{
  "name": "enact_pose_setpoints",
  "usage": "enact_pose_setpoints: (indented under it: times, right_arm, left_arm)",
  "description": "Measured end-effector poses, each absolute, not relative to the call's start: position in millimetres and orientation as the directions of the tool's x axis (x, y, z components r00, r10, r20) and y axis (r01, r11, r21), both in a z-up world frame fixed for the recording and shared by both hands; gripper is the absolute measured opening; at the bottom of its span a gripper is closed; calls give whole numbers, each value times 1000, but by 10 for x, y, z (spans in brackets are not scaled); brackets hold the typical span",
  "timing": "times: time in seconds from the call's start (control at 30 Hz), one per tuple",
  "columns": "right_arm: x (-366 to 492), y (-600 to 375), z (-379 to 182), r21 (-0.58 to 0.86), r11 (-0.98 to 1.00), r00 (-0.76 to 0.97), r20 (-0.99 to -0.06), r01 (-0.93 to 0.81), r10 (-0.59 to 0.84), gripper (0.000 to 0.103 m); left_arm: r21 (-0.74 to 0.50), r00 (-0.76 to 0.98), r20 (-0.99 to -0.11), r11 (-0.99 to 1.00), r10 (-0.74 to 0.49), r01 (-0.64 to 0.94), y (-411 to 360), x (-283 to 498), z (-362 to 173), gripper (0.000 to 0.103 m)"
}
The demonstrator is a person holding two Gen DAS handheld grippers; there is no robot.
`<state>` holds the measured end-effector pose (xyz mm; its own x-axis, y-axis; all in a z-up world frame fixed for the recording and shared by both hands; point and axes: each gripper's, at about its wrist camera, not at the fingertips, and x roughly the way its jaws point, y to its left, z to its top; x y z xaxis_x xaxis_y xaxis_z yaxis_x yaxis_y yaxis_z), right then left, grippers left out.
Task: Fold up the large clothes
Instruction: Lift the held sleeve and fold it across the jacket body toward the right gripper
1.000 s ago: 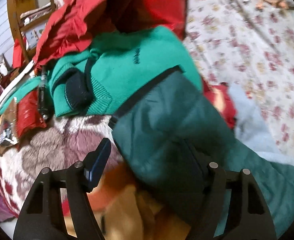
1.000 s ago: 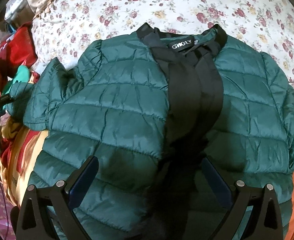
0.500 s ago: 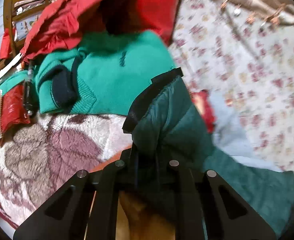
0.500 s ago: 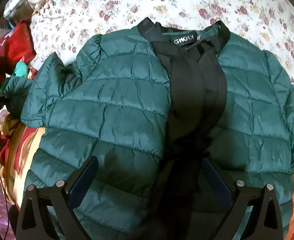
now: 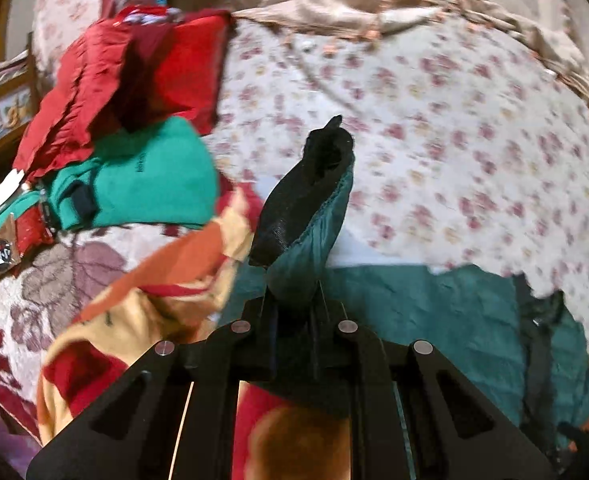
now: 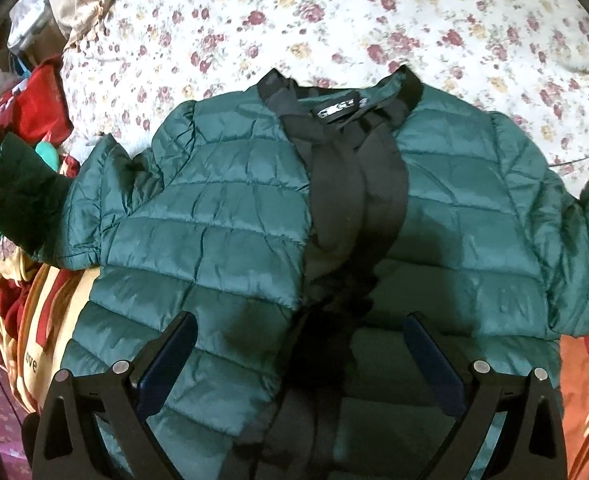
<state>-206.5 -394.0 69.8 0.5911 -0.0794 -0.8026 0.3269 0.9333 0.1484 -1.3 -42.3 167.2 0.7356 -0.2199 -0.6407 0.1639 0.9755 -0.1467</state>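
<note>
Teal quilted puffer jacket (image 6: 222, 216) lies spread front-up on the floral bedsheet (image 6: 374, 12), its black placket (image 6: 358, 200) running straight down the middle; no fold made in the body yet, as far as I can see. Collar (image 6: 408, 88) points away from me, hem toward me, so the long axis runs near to far, sleeves out to either side. My left tongs (image 5: 294, 312) are clenched on the black-trimmed cuff (image 5: 306, 196) of the sleeve on my left side, lifted clear of the bed, the cuff standing up past the fingers. My right tongs (image 6: 300, 356) hang released over the lower front, jaws wide apart, gripping nothing. Judgement: early stage, first sleeve raised for folding in across the chest; other sleeve (image 6: 582, 248) lies out flat at the right, and the halving of the body is all to come. Heap of red and green clothes (image 5: 134, 128) sits beside the jacket on my left, near enough to snag the sleeve
</note>
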Motion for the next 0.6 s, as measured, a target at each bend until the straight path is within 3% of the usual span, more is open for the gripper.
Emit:
enact_pose_setpoints:
  times: [0.6]
  right_arm:
    - [-2640, -4385, 742, 164, 891, 589, -797, 424, -134, 102]
  left_arm:
    - [-109, 667, -637, 902, -386, 418, -1755, -893, 1867, 10]
